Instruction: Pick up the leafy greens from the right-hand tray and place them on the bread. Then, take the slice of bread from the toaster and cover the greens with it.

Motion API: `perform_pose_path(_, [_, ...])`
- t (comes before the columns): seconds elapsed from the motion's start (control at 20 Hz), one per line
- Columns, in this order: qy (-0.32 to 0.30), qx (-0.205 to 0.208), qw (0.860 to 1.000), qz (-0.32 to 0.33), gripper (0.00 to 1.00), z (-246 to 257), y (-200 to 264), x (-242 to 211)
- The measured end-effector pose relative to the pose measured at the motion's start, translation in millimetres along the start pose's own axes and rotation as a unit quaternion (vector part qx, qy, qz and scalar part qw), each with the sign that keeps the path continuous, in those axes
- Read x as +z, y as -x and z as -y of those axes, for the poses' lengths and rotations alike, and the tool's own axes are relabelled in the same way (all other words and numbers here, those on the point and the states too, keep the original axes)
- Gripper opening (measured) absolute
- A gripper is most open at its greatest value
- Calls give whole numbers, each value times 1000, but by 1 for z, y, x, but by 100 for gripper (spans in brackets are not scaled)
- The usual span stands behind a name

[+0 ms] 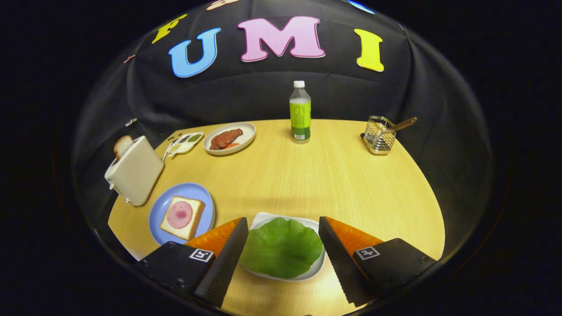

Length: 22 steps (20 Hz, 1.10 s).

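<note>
A flat green leaf (281,246) lies on a white tray (317,267) that sits between my fingers. My gripper (283,228) is open, one finger on each side of the leaf, neither pressing on it. To the left, a blue plate (159,213) carries a slice of bread (182,217) topped with a pink round of ham. Beyond that plate a white toaster (134,175) leans on the table's left edge, with a slice of bread (123,145) sticking out of its top.
On the wooden table (333,175), a green-labelled bottle (300,112) stands at the back centre. A wire holder with a wooden-handled tool (381,134) is back right. A white plate of meat (229,138) and a small sauce dish (186,143) sit back left.
</note>
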State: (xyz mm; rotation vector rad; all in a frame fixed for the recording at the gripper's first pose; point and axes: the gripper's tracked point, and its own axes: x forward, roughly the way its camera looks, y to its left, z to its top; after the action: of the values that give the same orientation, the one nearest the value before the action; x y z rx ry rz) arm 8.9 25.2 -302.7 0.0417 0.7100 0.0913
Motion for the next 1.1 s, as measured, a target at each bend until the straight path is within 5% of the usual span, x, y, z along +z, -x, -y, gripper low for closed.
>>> perform_pose_path(0.25, [-27,-7,997,-68,100,-1,-26,-40])
perform_pose_path(0.4, [-30,-7,995,-91,82,-7,-32,-56])
perform_pose_path(0.75, [-18,-36,993,-108,75,2,-42,-70])
perform_pose_path(0.85, [-15,-39,993,-108,38,2,-41,-69])
perform_pose_path(1.1, [-13,-5,990,-141,37,-2,-43,-65])
